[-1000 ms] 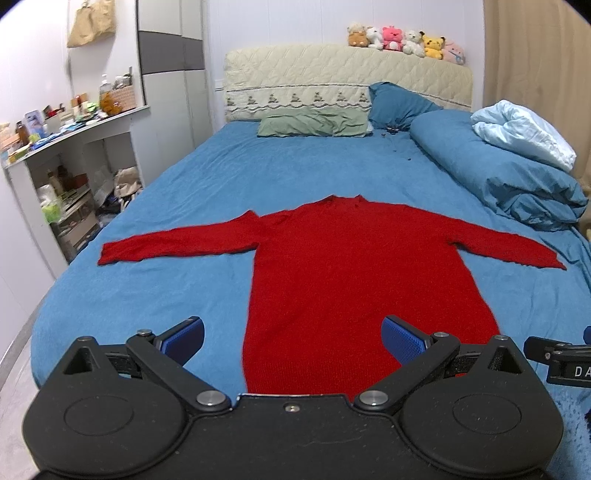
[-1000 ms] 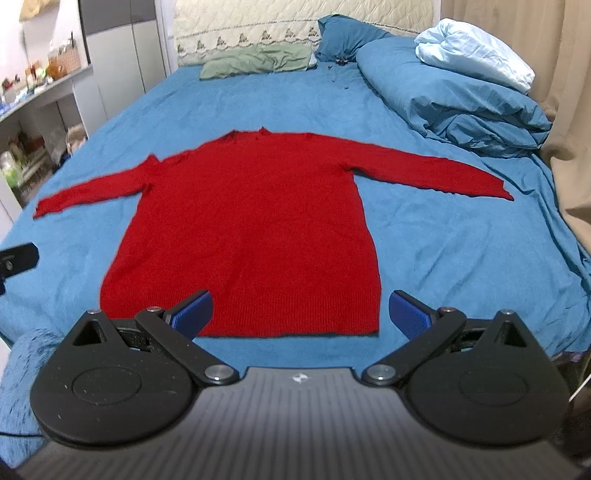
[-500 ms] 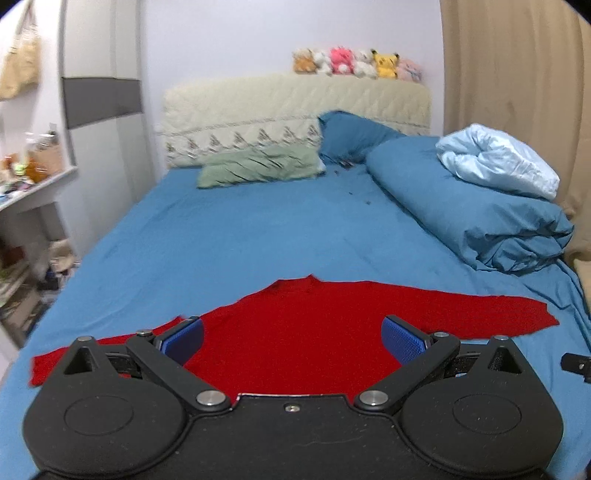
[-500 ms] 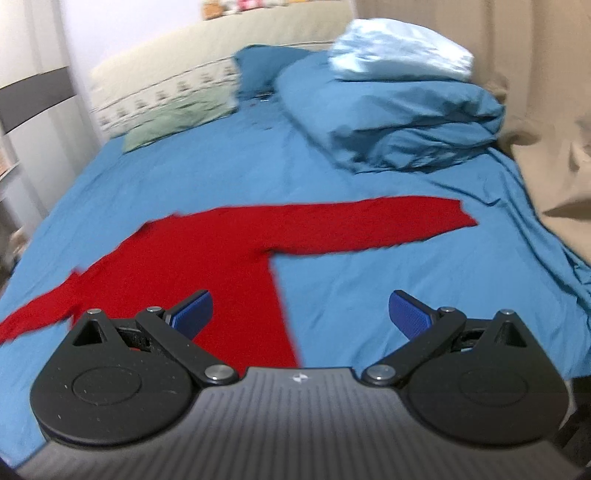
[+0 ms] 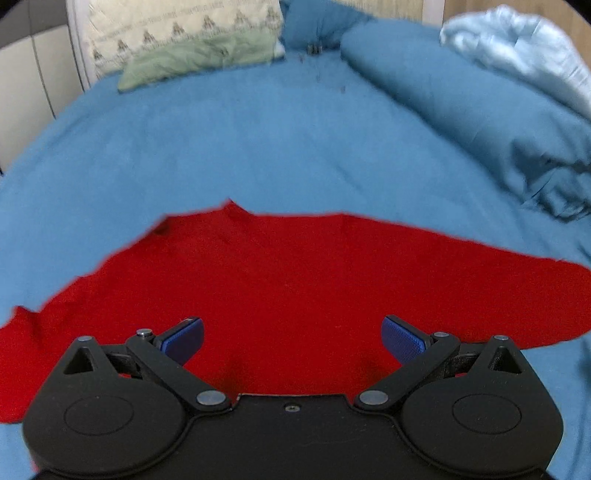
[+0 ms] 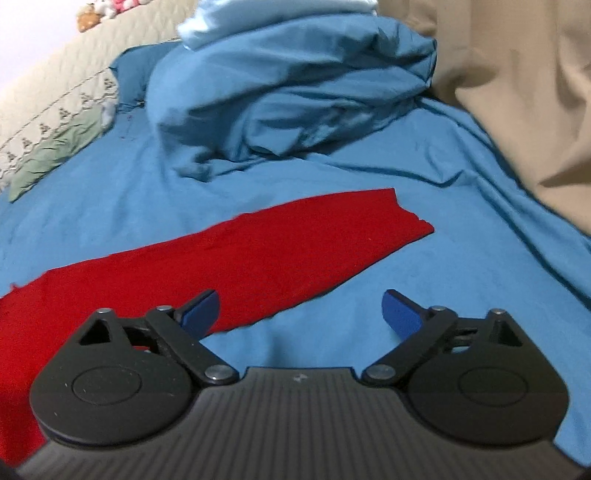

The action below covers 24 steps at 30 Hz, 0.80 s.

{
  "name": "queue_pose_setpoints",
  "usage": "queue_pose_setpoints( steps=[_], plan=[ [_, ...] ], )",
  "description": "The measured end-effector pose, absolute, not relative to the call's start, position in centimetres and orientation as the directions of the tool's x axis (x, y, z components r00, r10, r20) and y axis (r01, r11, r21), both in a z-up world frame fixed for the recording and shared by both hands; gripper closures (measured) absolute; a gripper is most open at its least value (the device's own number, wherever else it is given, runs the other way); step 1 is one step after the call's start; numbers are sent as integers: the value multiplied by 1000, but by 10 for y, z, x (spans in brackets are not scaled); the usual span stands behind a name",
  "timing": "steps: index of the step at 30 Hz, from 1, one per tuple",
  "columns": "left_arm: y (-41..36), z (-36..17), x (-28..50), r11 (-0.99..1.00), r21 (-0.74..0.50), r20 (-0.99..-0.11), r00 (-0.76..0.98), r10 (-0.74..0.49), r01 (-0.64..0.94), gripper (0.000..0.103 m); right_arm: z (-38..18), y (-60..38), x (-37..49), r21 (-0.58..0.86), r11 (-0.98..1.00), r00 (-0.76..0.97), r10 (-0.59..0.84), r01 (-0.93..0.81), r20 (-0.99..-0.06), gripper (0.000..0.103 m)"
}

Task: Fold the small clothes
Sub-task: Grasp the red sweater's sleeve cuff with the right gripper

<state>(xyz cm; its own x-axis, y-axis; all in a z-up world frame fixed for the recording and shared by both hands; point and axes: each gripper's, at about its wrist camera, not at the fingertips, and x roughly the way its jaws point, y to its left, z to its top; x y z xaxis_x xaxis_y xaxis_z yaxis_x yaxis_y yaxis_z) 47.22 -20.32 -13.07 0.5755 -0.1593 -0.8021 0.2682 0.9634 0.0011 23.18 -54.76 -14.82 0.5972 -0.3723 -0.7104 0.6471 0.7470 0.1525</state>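
Observation:
A red knit sweater (image 5: 295, 280) lies flat on the blue bed sheet (image 5: 258, 140), arms spread. My left gripper (image 5: 291, 339) is open and empty, low over the sweater's chest just below the collar. My right gripper (image 6: 301, 314) is open and empty, low over the sheet beside the sweater's right sleeve (image 6: 258, 258); its left pad (image 6: 201, 312) is over the sleeve's near edge. The sleeve cuff (image 6: 402, 218) lies ahead of the right gripper.
A rolled blue duvet (image 6: 288, 96) with a light blue blanket (image 5: 517, 55) on it lies along the right. A green pillow (image 5: 199, 55) and the padded headboard (image 5: 177, 29) are at the far end. A beige curtain (image 6: 517, 92) hangs right of the bed.
Both grippers have moved forward and down toward the sweater. The left now hangs close over the chest; the right has swung right to the right sleeve. Both stay open.

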Motion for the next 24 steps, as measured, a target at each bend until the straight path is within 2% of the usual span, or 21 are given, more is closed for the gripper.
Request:
queue_pose_setpoints(
  steps=[1,3,7,11,13,14,15,19,24],
  plan=[
    [-208,-143,479,964,6,-812,563,-151,266,0,-160,-557,238,161,735,592,-374,658,-714,2],
    [-215,-166,489,963,12,-833,536,-140,269,0,-179,-570,244,180,712,585,-375,678,-719,13],
    [-220,-202,496,956,31,-865,487,-121,292,0,-205,-587,254,191,664,571,-418,723,-707,23],
    [-221,-207,491,951,47,-852,509,-121,306,0,-214,-590,265,159,645,560,-484,748,-672,35],
    [-218,-207,492,952,33,-860,494,-128,304,0,-215,-589,274,125,649,549,-506,750,-665,54],
    [-217,-210,499,951,25,-866,481,-133,309,0,-215,-590,278,115,652,545,-509,750,-666,72],
    [-214,-209,501,949,10,-873,466,-145,314,0,-214,-591,281,119,652,546,-504,749,-670,80],
    [-209,-203,511,938,-23,-894,414,-175,346,0,-197,-590,290,165,647,568,-484,744,-666,81],
    [-169,-174,502,954,-57,-831,516,-208,293,0,-138,-557,312,290,740,727,-369,606,-578,82]
  ],
)
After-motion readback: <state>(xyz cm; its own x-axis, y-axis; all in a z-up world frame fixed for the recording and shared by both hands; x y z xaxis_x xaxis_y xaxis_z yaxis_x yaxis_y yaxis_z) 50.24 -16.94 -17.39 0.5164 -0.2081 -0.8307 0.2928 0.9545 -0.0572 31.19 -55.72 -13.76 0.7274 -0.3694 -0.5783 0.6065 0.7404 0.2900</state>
